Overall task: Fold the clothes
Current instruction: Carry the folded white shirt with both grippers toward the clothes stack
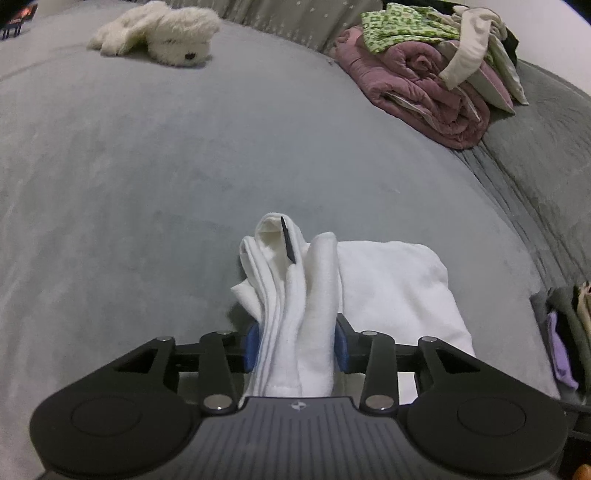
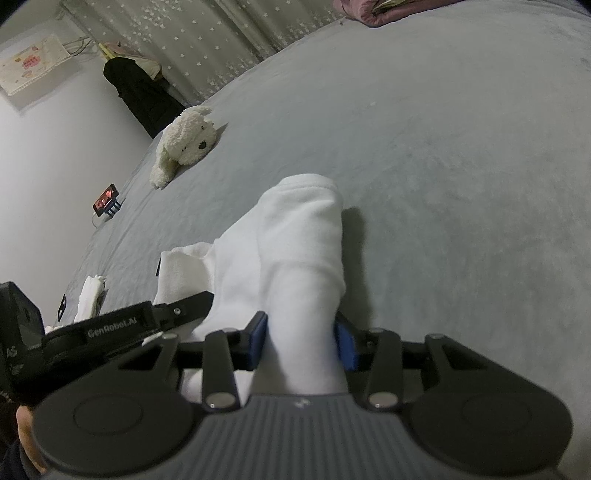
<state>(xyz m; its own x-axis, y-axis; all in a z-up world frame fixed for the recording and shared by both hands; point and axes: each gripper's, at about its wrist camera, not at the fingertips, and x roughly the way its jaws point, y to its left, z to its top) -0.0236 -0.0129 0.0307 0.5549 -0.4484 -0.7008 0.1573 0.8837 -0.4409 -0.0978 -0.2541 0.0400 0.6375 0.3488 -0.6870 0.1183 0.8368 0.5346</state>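
- While both tools clamp the same white garment [image 1: 388, 280], it lies bunched at the near edge of the grey bed [image 1: 184, 166], with wide bare bedding stretching ahead of it and to either side.
- Clenched on a stack of 3 or 4 folded layers, the left gripper [image 1: 297, 345] has its blue pads pressing the cloth from both sides; a thin dark strip, perhaps a tag, pokes from the top fold.
- Likewise the right gripper [image 2: 304, 343] pinches a thick rounded fold that rises toward the lens.
- Far ahead, a plush dog [image 1: 162, 33] rests near the bed's far edge; a pile of clothes [image 1: 436, 62] sits at the far right, well apart from the garment.
- Cloth hides the inner finger faces in both views, and the garment's near hem is cut off behind the tool bodies.
- Only the right wrist view shows the wall, the starred curtain [image 2: 207, 44], a small lit device [image 2: 107, 199] at the bed's edge, and the other gripper's housing.
- Only the left wrist view shows a small stack [image 1: 569, 332] at the right edge.
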